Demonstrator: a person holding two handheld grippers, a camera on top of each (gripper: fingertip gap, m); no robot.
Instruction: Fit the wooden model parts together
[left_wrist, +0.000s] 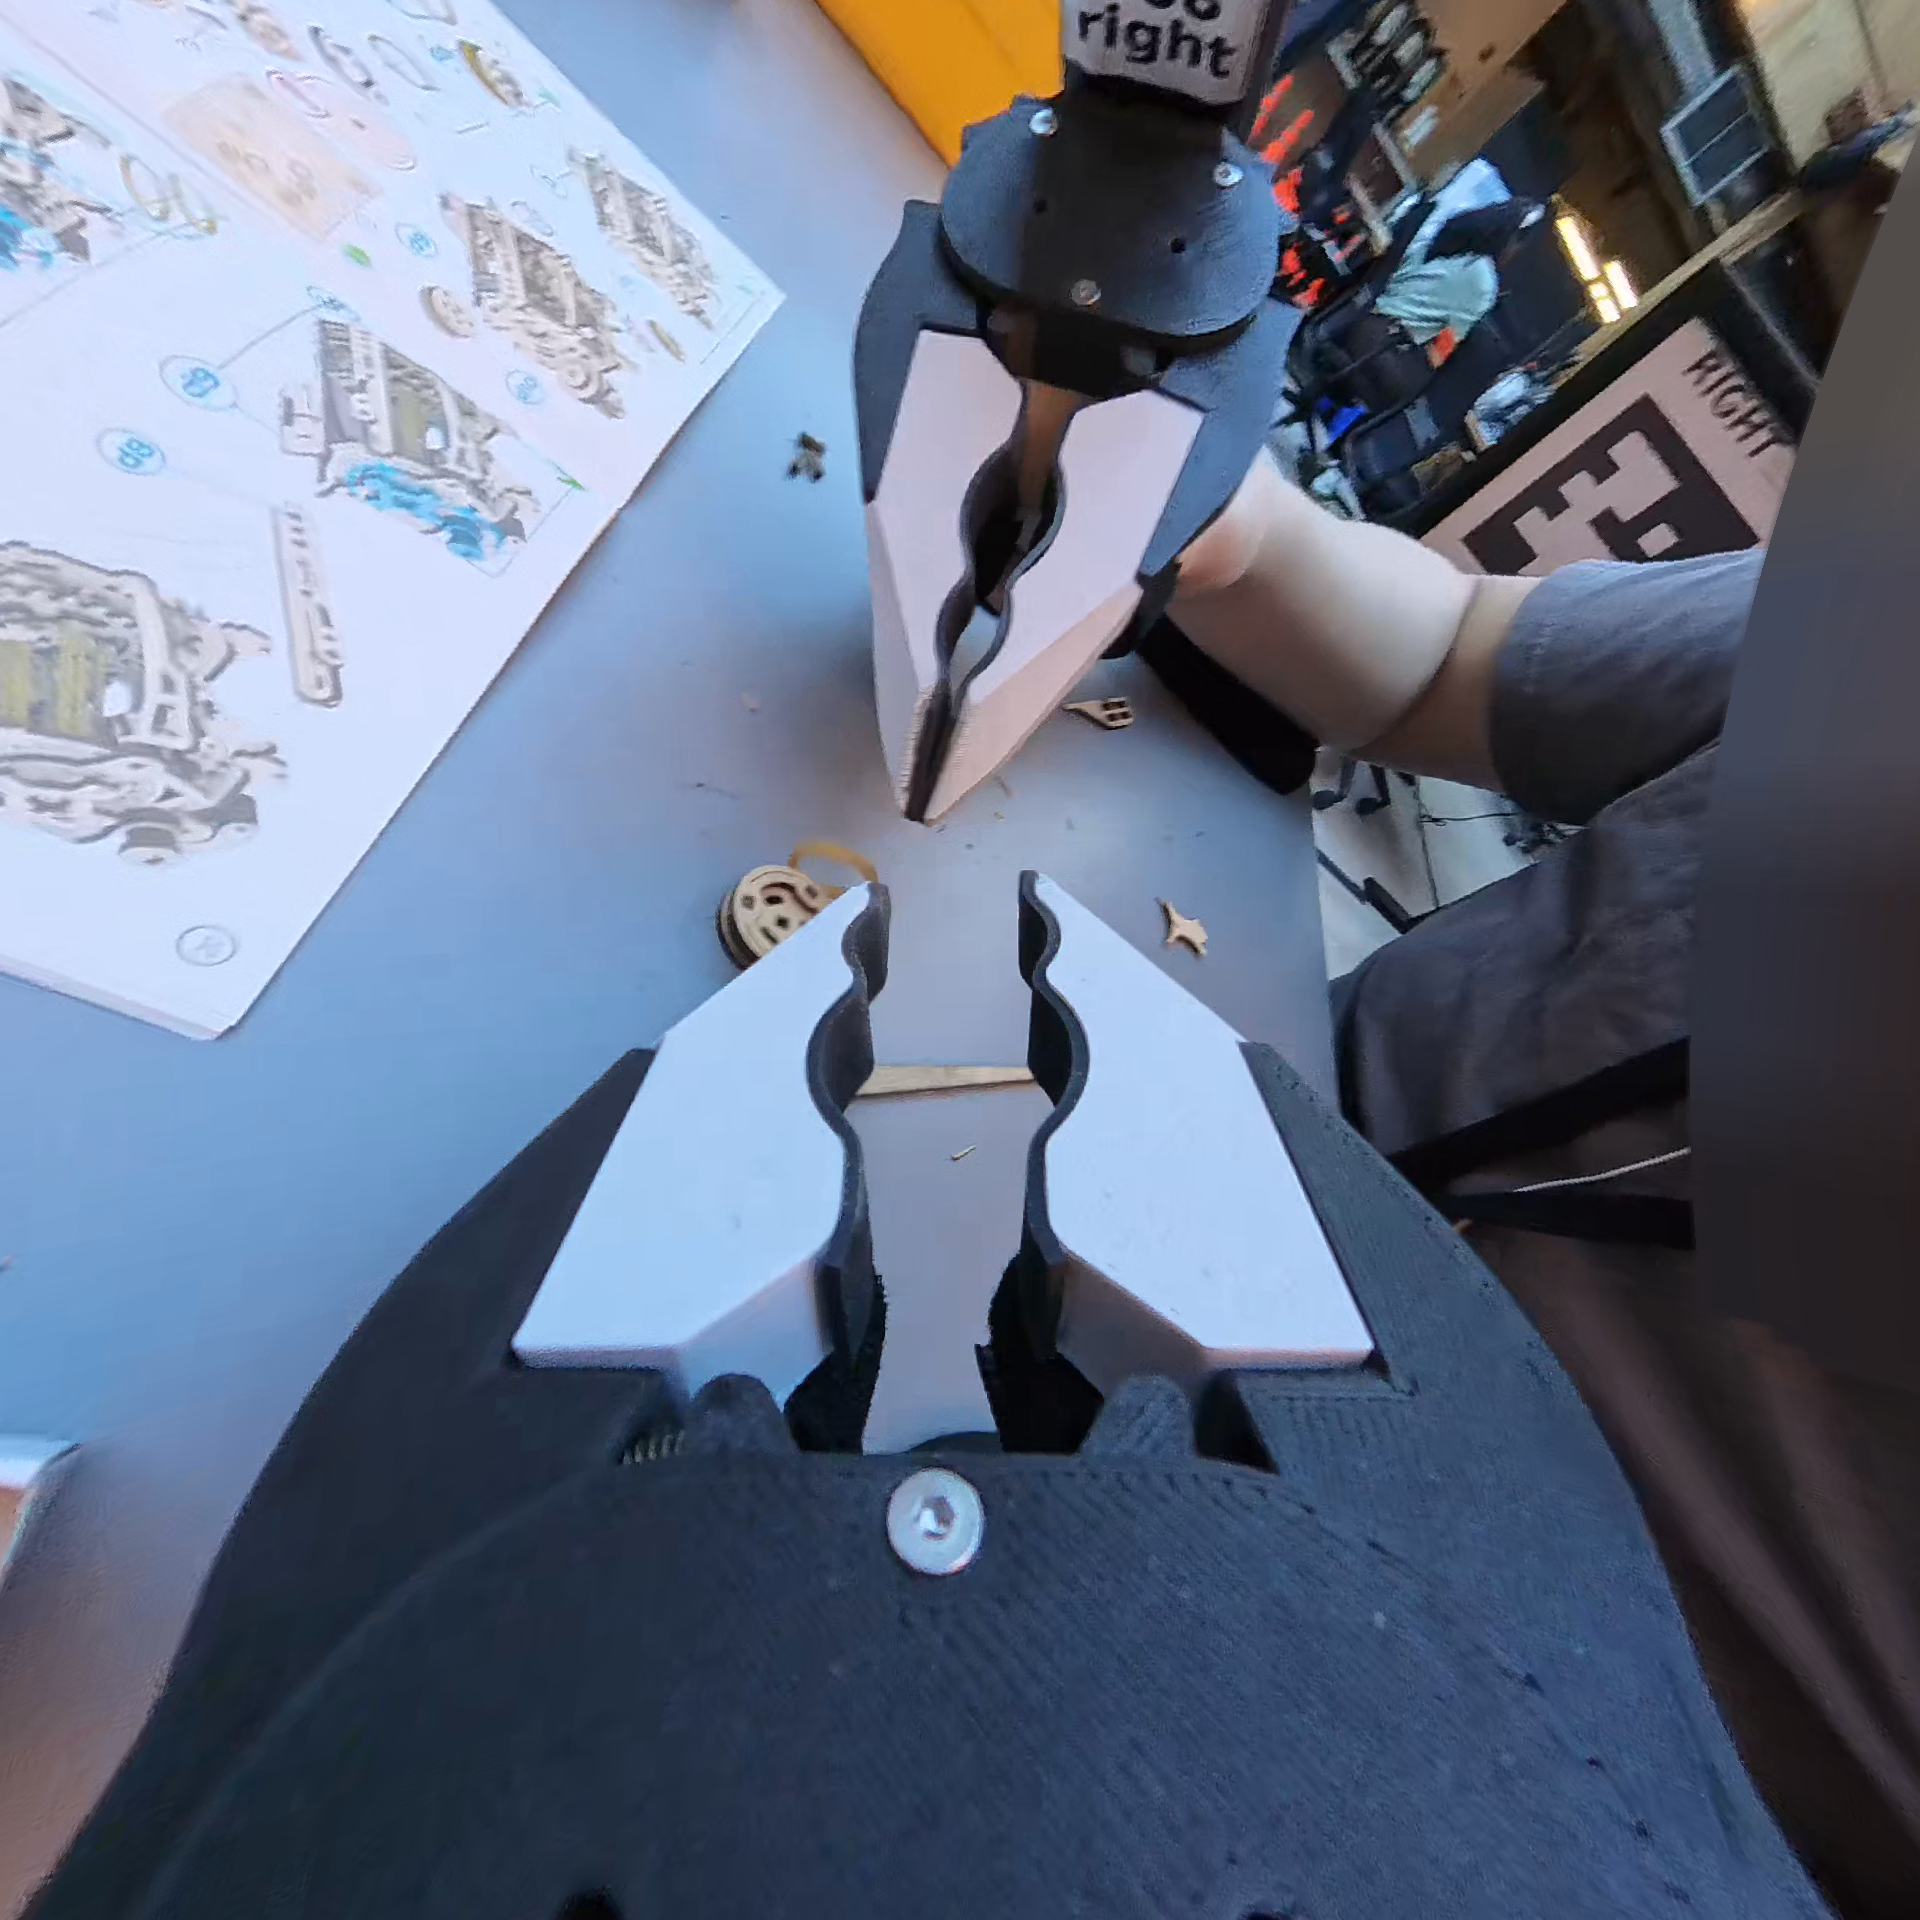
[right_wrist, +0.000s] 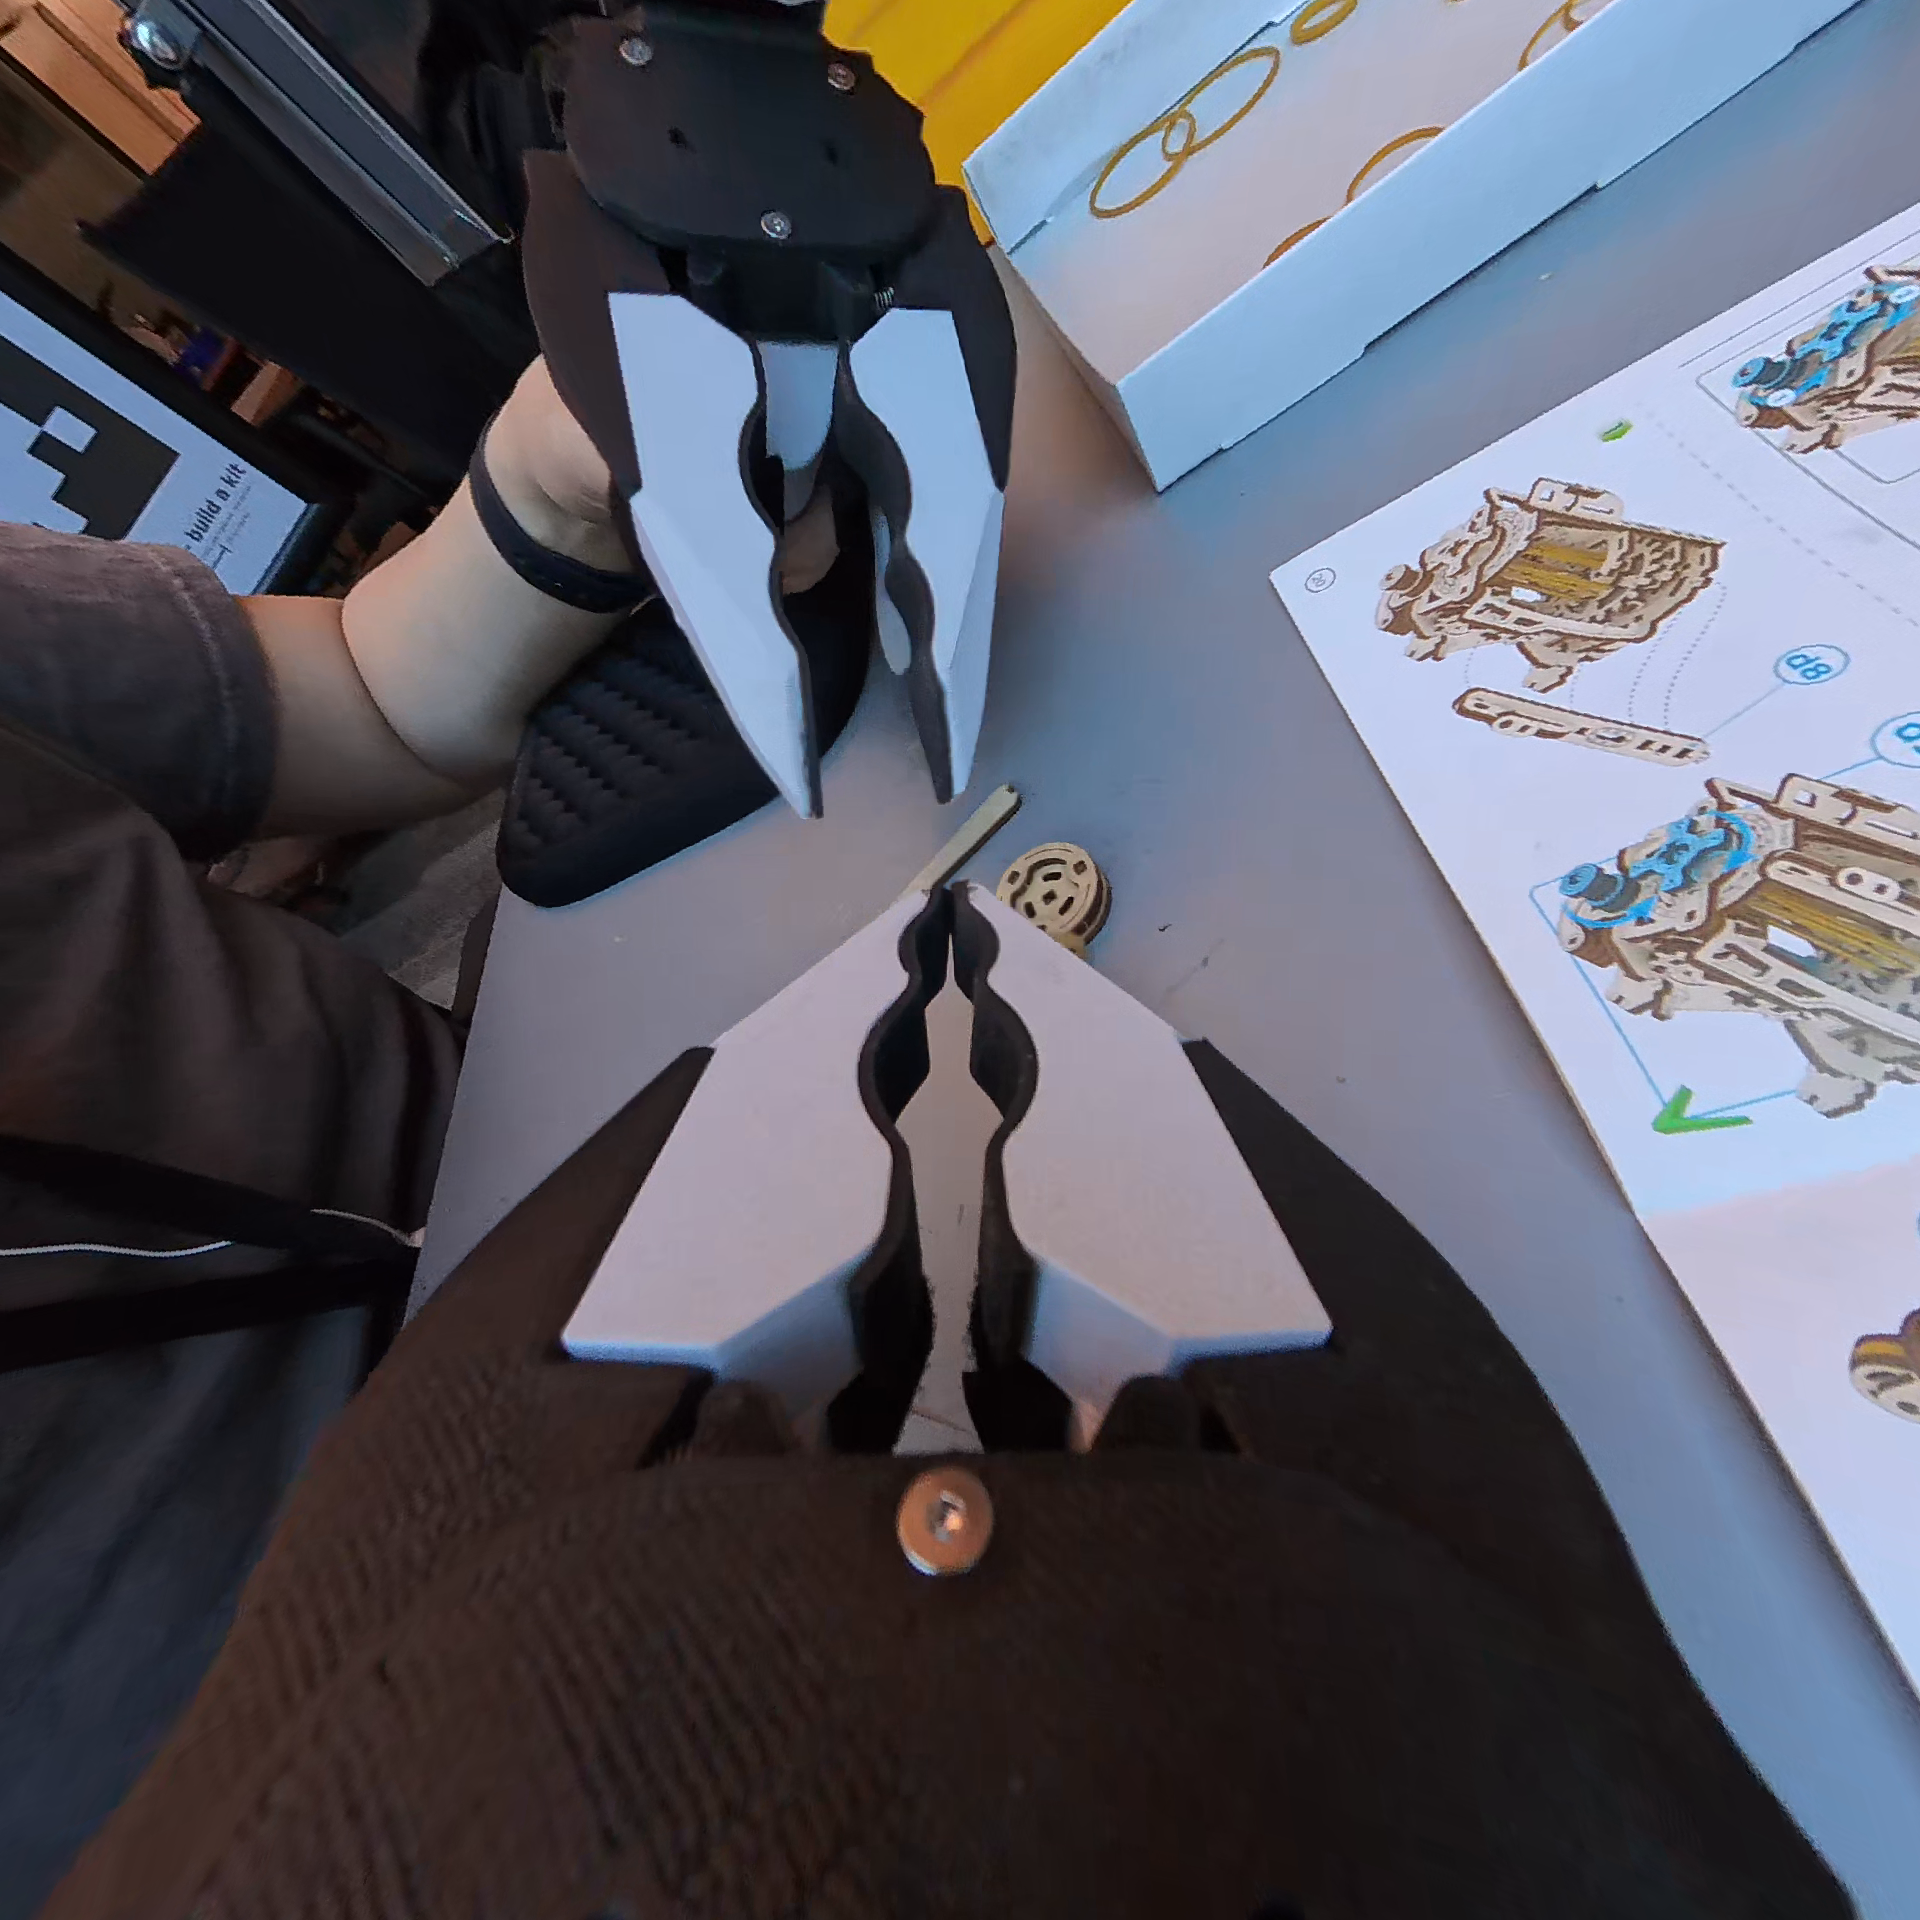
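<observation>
A thin wooden stick (left_wrist: 940, 1081) lies flat on the grey table (left_wrist: 582, 852); it also shows in the right wrist view (right_wrist: 977, 831). A round wooden gear (left_wrist: 769, 914) (right_wrist: 1055, 894) lies beside it. My left gripper (left_wrist: 951, 883) is open and empty, hovering over the stick; it also shows in the right wrist view (right_wrist: 878, 805). My right gripper (right_wrist: 951, 894) is shut with nothing seen between its jaws. Its tips point at the table just short of the left gripper's (left_wrist: 925, 810). The stick's near end is hidden behind the right tips.
Printed instruction sheets (left_wrist: 312, 468) (right_wrist: 1662, 831) cover one side of the table. A white box (right_wrist: 1299, 260) with rubber bands stands behind them. Small wooden scraps (left_wrist: 1184, 925) (left_wrist: 1107, 712) lie near the table edge. A black pad (right_wrist: 644, 769) and a person's forearm (left_wrist: 1351, 644) are at that edge. The grippers are tip to tip, or close to it. Left tips and right tips are each some 4 centimeters from the round wooden gear (left_wrist: 769, 914). The right camera catches it too, in the right wrist view (right_wrist: 1056, 880).
</observation>
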